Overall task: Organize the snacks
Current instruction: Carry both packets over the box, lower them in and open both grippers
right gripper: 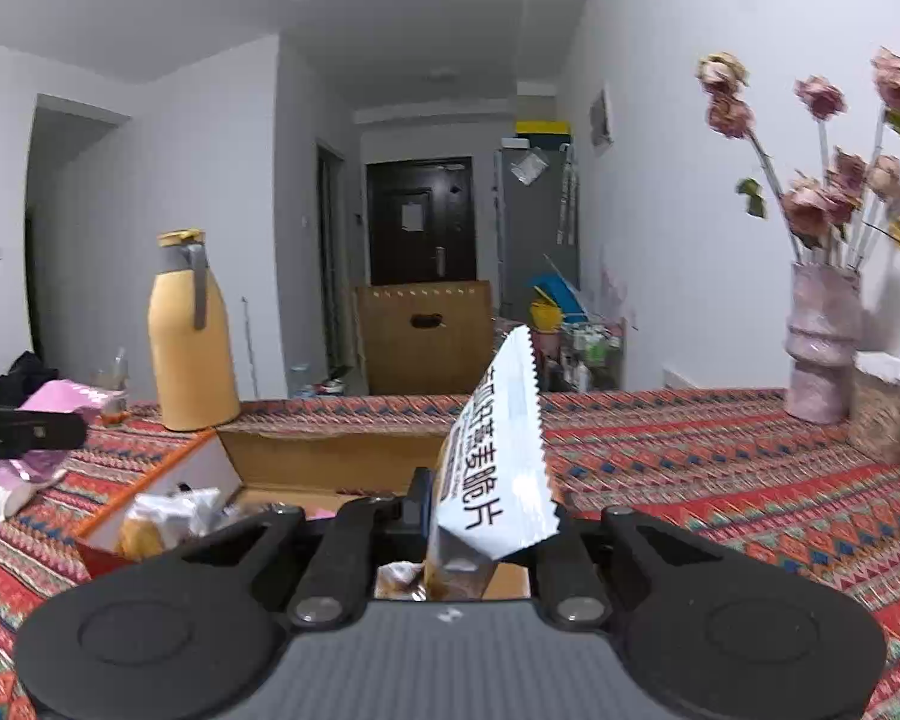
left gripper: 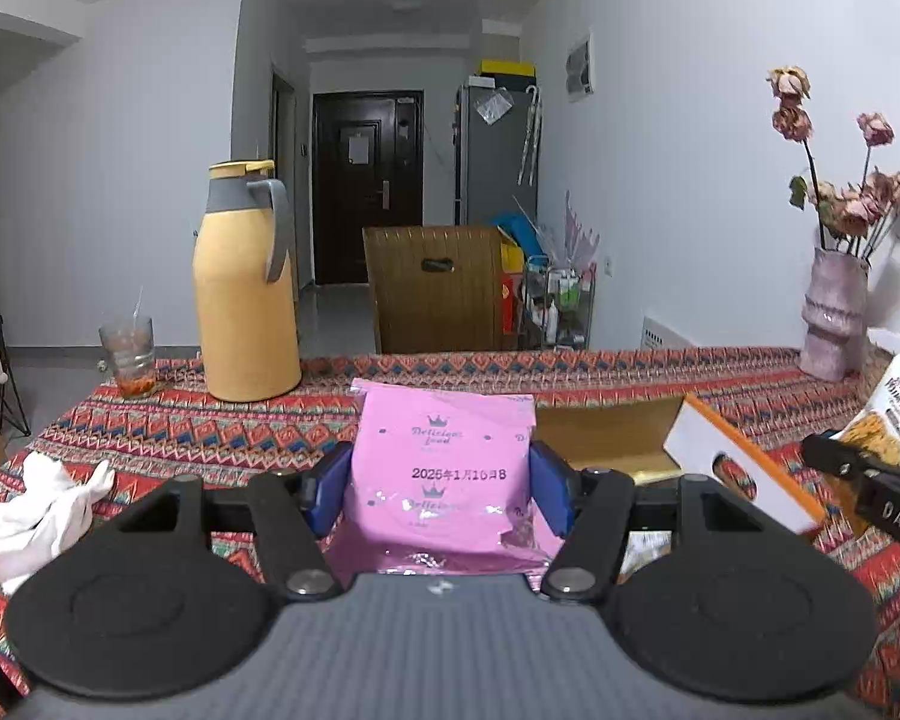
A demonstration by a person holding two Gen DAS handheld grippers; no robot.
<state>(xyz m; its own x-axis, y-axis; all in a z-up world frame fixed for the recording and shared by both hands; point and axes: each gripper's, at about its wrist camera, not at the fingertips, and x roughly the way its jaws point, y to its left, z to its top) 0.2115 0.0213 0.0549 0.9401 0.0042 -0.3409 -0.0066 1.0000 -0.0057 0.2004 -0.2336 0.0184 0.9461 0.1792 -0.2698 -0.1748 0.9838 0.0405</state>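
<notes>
Both wrist views low over table [left gripper: 630, 372], facing door [left gripper: 366, 192].

You can read "Delicious food" under a crown and the date "2026年1月10日8" on the pink packet [left gripper: 444, 468]. To its right, the other gripper [left gripper: 870, 480] bears "DAS". The white packet [right gripper: 498, 450] shows "麦脆片"; its other characters are unclear.

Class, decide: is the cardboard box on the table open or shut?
Open: the cardboard box has its flaps raised, with snack packets visible inside.
</notes>
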